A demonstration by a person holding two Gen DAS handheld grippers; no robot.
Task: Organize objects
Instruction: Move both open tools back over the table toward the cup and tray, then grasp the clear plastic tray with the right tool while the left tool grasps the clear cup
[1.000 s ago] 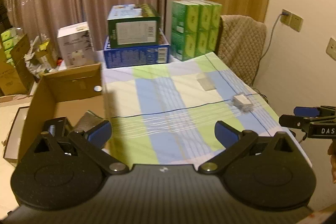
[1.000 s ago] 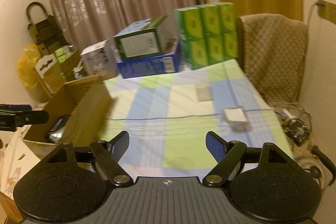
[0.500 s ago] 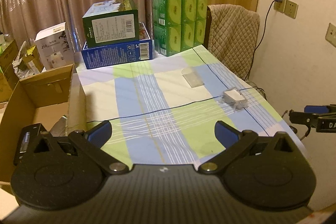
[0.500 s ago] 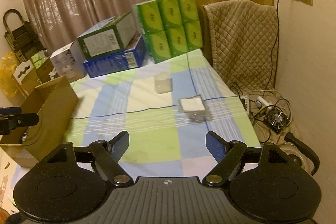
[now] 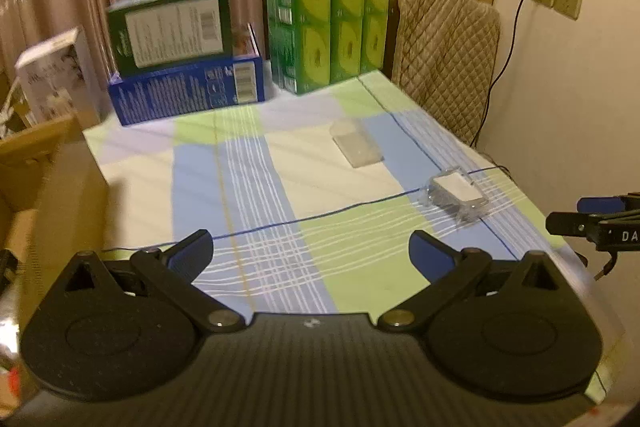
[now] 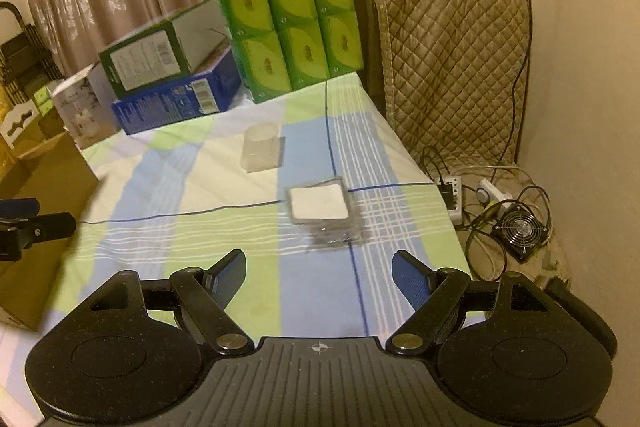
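Observation:
A clear plastic case with a white pad inside (image 6: 320, 207) (image 5: 456, 191) lies on the checked tablecloth, a short way ahead of my right gripper (image 6: 318, 275), which is open and empty. Farther back lies a frosted clear box (image 6: 262, 147) (image 5: 356, 143). My left gripper (image 5: 310, 255) hangs open over the cloth's near part with nothing between its fingers. The right gripper's tip (image 5: 592, 223) shows at the right edge of the left wrist view; the left gripper's tip (image 6: 28, 223) shows at the left edge of the right wrist view.
A brown cardboard box (image 5: 52, 195) (image 6: 36, 187) stands at the table's left edge. At the back are a blue carton (image 5: 188, 95) with a green carton (image 5: 172, 31) on it, and stacked green tissue packs (image 6: 288, 27). A quilted chair (image 6: 448, 67), cables and a small fan (image 6: 520, 231) are on the right.
Both grippers have moved forward and down toward the table and shifted right. The clear case and frosted box now look nearer and larger. Both stay open.

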